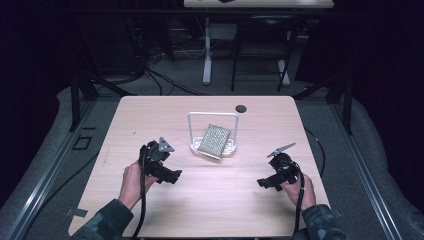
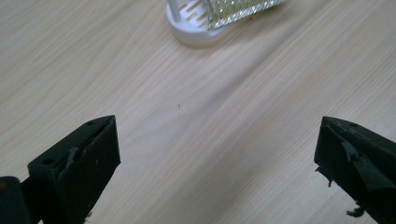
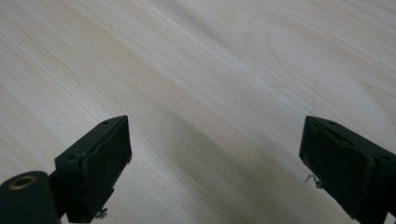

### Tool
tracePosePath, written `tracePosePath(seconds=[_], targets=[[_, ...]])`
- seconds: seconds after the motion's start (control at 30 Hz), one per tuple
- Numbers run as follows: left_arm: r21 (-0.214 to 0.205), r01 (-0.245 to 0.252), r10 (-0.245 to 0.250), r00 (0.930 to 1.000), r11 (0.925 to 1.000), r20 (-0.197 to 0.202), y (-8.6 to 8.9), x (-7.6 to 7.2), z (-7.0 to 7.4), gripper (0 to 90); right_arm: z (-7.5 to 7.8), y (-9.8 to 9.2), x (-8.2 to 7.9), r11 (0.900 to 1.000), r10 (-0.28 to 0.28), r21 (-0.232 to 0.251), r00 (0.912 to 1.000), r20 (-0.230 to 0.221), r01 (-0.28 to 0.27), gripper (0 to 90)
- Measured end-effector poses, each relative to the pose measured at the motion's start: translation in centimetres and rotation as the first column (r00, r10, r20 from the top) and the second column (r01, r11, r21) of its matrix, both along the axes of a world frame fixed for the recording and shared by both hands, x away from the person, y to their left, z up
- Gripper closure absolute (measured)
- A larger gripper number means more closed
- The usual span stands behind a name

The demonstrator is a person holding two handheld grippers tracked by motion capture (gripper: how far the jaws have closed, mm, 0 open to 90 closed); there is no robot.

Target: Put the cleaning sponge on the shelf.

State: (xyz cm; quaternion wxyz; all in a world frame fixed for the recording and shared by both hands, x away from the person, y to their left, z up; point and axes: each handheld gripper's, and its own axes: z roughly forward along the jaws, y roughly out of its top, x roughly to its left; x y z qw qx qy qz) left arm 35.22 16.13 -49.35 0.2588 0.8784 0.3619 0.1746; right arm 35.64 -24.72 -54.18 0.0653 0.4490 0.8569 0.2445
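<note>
Claws [image 1: 175, 176] agape; glittery rectangular sponge [image 1: 214, 141].

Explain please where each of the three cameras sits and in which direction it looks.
High view: above the person's side, looking forward and down on the table; both hands, left gripper and right gripper show.
Left gripper view: rides on that gripper, looking between its open jaws toward the white rack holding the scouring pad.
Right gripper view: looks between its open jaws at bare tabletop.
Shared: high and left views both show rack and pad.
</note>
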Motion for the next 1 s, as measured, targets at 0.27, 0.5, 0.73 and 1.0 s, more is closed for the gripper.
tracePosePath(seconds=[0.27,0.5,0.73,1.0], targets=[[-0.01,-0.054,0.054,0.9982,0.9985,-0.025,2.8,-0.8,-1.4,0.0,0.0,0.1,-0.1,1.0,-0.005,0.004,1.0,-0.004,0.005,8.4],[-0.017,-0.084,0.083,0.9956,0.9963,-0.044,4.6,-1.4,-2.7,0.0,0.0,0.1,-0.1,1.0,0.0,-0.007,1.0,0.002,0.0,8.5],[-0.016,-0.118,0.116,0.9912,0.9929,-0.063,5.5,-1.1,-3.6,0.0,0.0,0.1,-0.1,1.0,-0.001,-0.001,1.0,-0.002,0.001,8.5],[0.003,-0.119,0.119,0.9893,0.9929,-0.084,5.5,-0.7,-4.2,0.0,0.0,0.0,0.0,0.9999,0.013,-0.011,0.9999,-0.003,-0.013,8.6]])
